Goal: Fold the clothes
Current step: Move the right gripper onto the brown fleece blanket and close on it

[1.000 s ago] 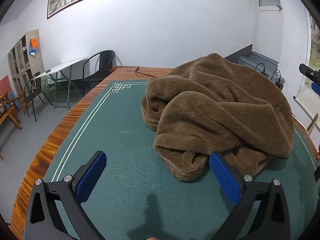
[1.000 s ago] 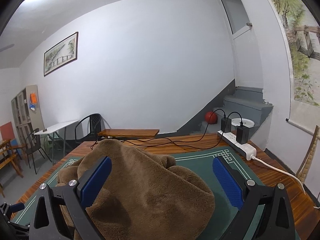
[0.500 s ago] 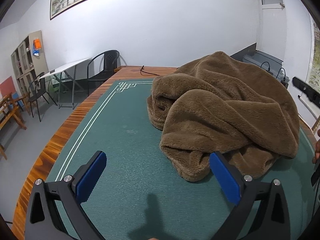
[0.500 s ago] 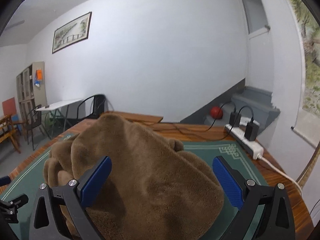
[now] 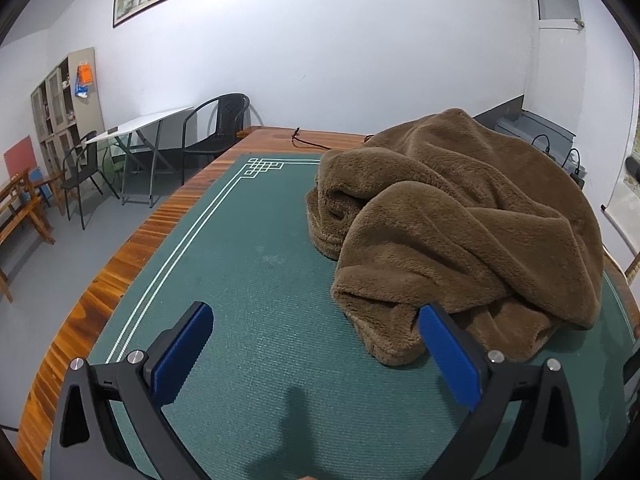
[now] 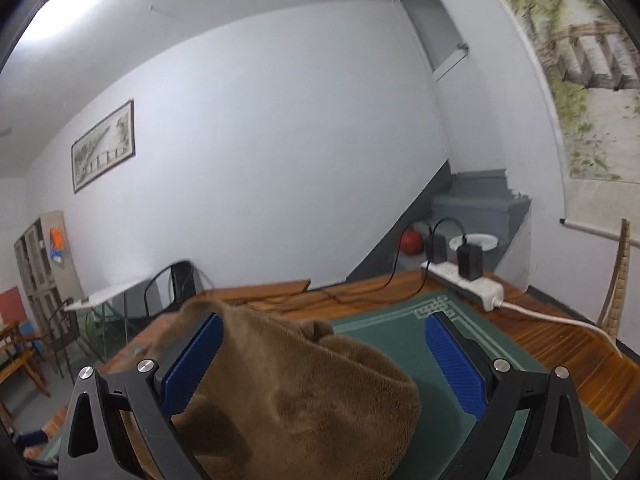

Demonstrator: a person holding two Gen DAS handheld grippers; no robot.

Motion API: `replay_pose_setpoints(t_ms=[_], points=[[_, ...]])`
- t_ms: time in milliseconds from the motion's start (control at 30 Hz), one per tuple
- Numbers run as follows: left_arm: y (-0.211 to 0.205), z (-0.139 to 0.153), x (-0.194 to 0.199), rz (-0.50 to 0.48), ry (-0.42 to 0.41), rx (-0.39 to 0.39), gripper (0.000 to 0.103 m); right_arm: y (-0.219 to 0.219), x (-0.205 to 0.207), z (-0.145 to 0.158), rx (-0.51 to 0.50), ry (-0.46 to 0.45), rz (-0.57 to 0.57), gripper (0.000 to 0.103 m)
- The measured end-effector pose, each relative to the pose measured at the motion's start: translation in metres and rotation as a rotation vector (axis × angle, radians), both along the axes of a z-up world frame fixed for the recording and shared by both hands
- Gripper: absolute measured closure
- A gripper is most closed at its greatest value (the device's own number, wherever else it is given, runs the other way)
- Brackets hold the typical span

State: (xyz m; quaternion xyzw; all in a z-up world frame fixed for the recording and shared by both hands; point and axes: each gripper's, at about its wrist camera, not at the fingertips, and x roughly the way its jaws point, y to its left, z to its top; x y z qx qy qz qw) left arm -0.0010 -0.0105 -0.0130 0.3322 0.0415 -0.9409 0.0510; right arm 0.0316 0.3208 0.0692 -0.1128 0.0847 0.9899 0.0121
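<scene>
The left gripper [image 5: 312, 354] is spread wide over the green mat [image 5: 240, 280], holding nothing. The brown fleece garment [image 5: 460, 224] is heaped just beyond its right finger. The right gripper [image 6: 320, 360] also gapes wide above the garment [image 6: 296, 392], perhaps brushing it. A power strip [image 6: 464, 286] lies far right on the wooden table [image 6: 560, 344].

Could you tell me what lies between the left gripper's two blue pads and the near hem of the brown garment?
Only bare green mat, seen in the left wrist view. The left gripper is open; its right pad already overlaps the brown garment hem.
</scene>
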Motion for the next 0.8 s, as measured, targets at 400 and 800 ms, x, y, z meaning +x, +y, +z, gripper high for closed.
replay_pose_setpoints(t_ms=[400, 800], points=[[-0.009, -0.011, -0.009, 0.03, -0.051, 0.035, 0.0, -0.022, -0.028, -0.033, 0.162, -0.095, 0.062, 0.001], [-0.014, -0.038, -0.027, 0.029, -0.162, 0.084, 0.0, -0.025, -0.101, -0.034, 0.138, -0.223, 0.213, 0.001]])
